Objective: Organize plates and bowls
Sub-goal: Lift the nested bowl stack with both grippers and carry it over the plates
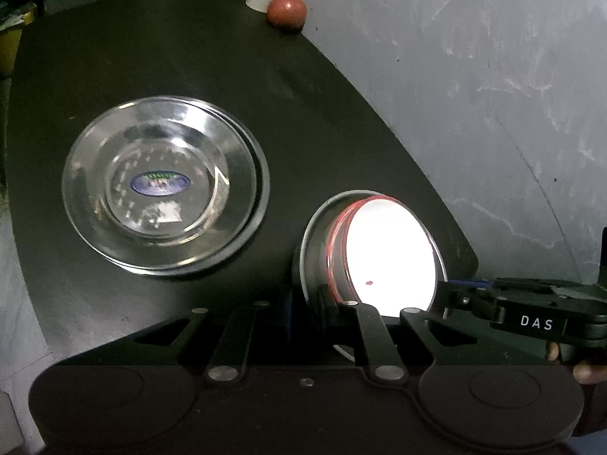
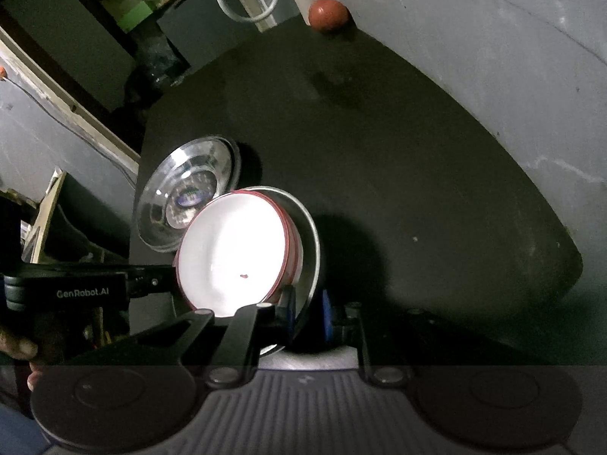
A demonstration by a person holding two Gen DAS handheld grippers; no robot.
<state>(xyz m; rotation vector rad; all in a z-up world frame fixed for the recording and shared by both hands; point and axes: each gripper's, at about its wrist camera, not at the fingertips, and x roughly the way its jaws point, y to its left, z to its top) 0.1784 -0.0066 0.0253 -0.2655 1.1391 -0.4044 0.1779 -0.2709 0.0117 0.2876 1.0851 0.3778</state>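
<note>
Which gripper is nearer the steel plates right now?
Left. The left gripper grips the bowl stack on the side facing the steel plates; the right gripper grips its far side.

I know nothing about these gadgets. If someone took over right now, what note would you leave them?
Left hand-held gripper: shut on the steel bowl at its rim.
Right hand-held gripper: shut on the opposite rim.
Things: a red-rimmed white bowl is nested in the steel bowl, which is tilted. The steel plates lie on the dark table.
Done: plates stacked, bowls nested.
Left: probably set the bowls down level, maybe near the plates.
</note>
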